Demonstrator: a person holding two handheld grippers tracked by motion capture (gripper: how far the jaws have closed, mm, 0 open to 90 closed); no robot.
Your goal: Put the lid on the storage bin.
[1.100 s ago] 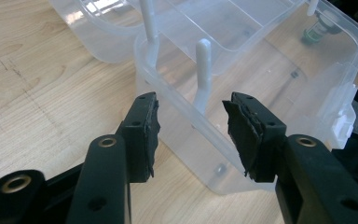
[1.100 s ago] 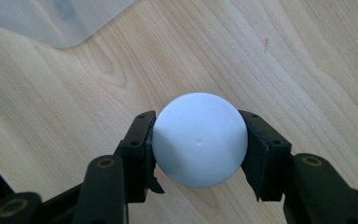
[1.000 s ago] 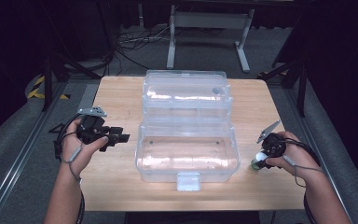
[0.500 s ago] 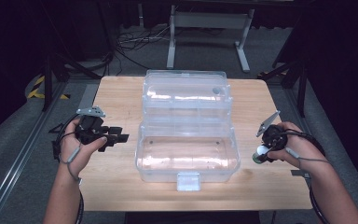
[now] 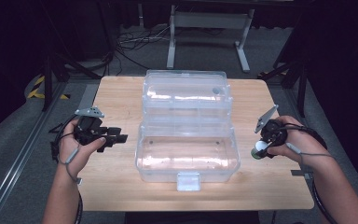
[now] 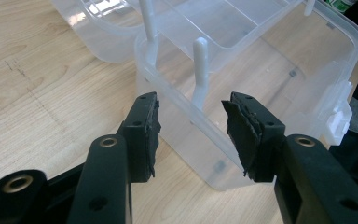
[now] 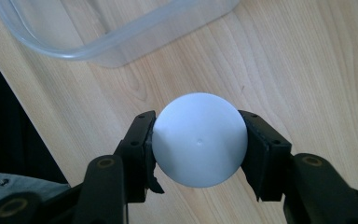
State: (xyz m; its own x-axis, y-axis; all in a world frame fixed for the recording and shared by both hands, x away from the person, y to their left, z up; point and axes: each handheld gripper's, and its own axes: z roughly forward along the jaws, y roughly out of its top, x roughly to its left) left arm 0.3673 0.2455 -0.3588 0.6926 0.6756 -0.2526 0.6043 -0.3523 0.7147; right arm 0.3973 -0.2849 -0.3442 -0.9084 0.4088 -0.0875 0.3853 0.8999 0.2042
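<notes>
A clear plastic box lies open in the middle of the wooden table, its lid folded back on the far side. My right gripper hovers to the right of the box, shut on a white ball. In the right gripper view the ball sits pressed between both pads above the tabletop, with the box's rim beyond. My left gripper is level at the box's left end, open and holding nothing. In its own view the gripper frames the box's corner wall.
The box's white latch faces the table's front edge. Bare wood lies on both sides of the box. Beyond the table are a metal stand, cables on the grey floor and a rail along the left.
My right gripper has risen with the white ball and shifted slightly away from the front edge. The left gripper and the box have stayed put.
</notes>
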